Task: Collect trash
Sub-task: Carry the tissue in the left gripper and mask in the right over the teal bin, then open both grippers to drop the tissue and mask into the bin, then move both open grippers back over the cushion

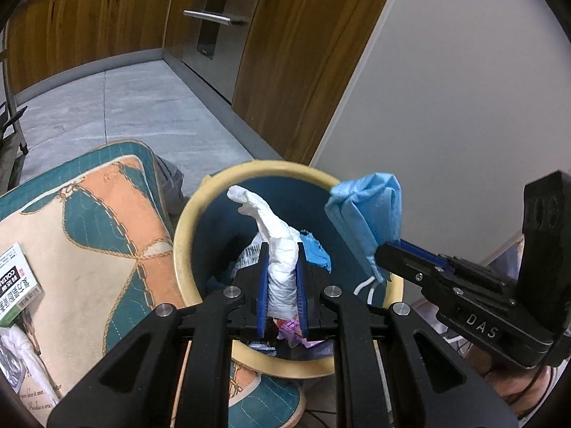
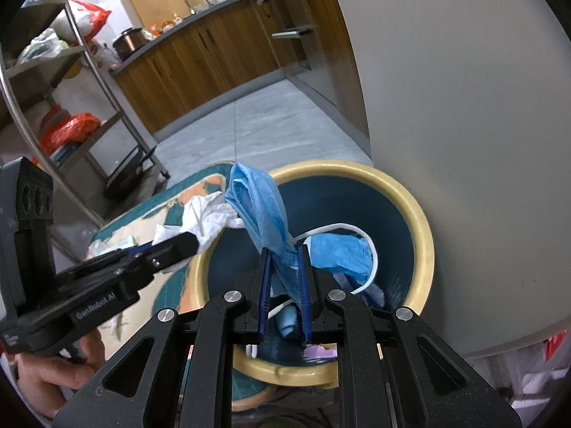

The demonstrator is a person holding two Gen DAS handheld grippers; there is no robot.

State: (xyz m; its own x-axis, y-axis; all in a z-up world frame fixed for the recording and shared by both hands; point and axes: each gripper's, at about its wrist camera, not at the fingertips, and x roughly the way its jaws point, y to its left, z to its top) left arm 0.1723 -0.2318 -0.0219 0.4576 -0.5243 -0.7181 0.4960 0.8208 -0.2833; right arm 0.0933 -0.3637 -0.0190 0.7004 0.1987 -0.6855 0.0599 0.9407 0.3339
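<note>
Kitchen setting: grey tiled floor [image 1: 142, 107], wood-fronted cabinets [image 1: 89, 25] along the far side, a pale wall [image 1: 464, 89] on the right. A metal shelf rack [image 2: 71, 82] with red and clear bags stands at the left of the right wrist view.

Round bin [image 1: 185, 228], cream rim, dark teal inside, sits on the floor against the wall. Beside it, touching its left rim, a teal-and-peach patterned cushion [image 1: 89, 221]. A small green-and-white box [image 1: 18, 285] lies on the cushion's left edge.

Left gripper [image 1: 282, 249]: jaws clamped on a crumpled white tissue [image 1: 271, 221], which sticks up between the blue pads and hangs over the bin's opening.

Right gripper [image 2: 283, 253]: jaws pinched on a blue face mask [image 2: 260, 207]. Mask is held above the bin's rim; its white ear loop [image 2: 357, 230] trails down into the bin.

Inside the bin: more blue material [image 2: 339, 253], white scraps, a bit of purple wrapper [image 1: 291, 328] at the bottom.

Both grippers are side by side over the bin, near each other but apart. A hand [image 2: 46, 374] grips the left gripper's handle.
</note>
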